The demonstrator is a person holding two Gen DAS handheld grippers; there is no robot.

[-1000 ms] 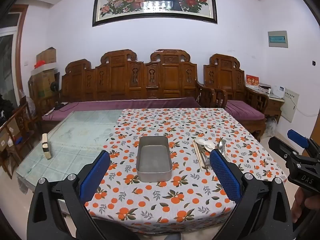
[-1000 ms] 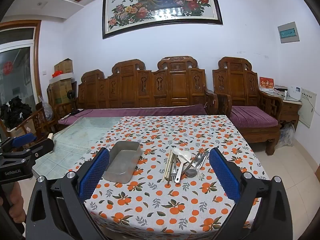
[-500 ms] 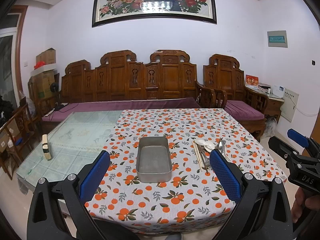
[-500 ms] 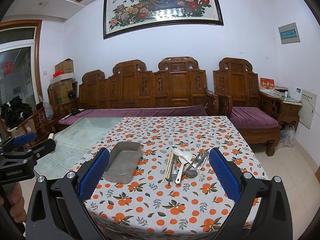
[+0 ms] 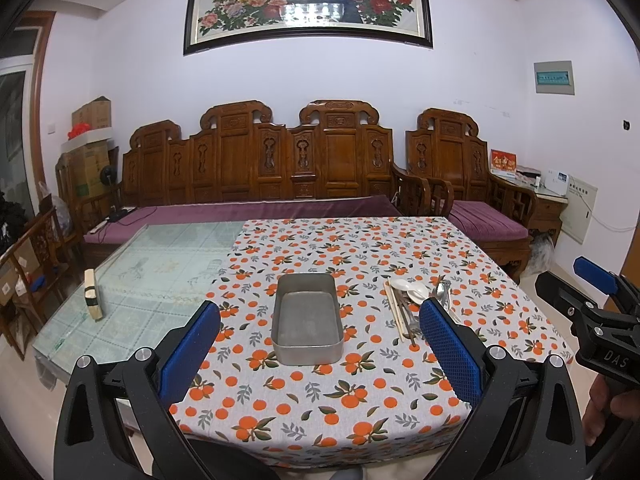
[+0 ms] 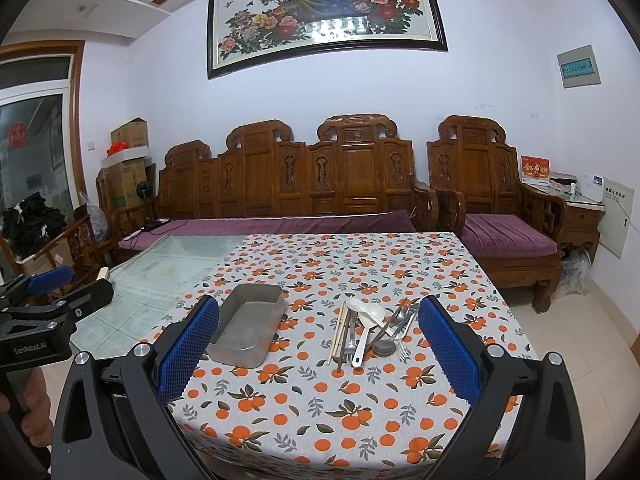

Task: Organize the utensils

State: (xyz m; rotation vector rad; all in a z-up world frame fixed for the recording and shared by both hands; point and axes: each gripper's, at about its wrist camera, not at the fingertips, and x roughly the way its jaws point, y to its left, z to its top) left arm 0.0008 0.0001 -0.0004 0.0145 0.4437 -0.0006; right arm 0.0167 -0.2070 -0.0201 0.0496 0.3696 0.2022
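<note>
Utensils [image 6: 370, 330] heaped crosswise on tablecloth [image 6: 320, 400] right of empty metal tray [image 6: 248, 328]; left gripper [image 5: 320, 356] and right gripper [image 6: 318, 354] jaws wide apart, short of table; risk: snagging neighbouring pieces, scattering pile.

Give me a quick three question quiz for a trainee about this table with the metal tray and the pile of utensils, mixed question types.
1. True or false: the metal tray already holds utensils.
2. Multiple choice: the white spoon lies A) in the tray, B) in the utensil pile on the tablecloth, C) in a gripper.
3. Fill in: the left gripper and right gripper both have jaws ____.

Key: 1 false, the tray is empty. 2 B. 3 open, holding nothing.
</note>
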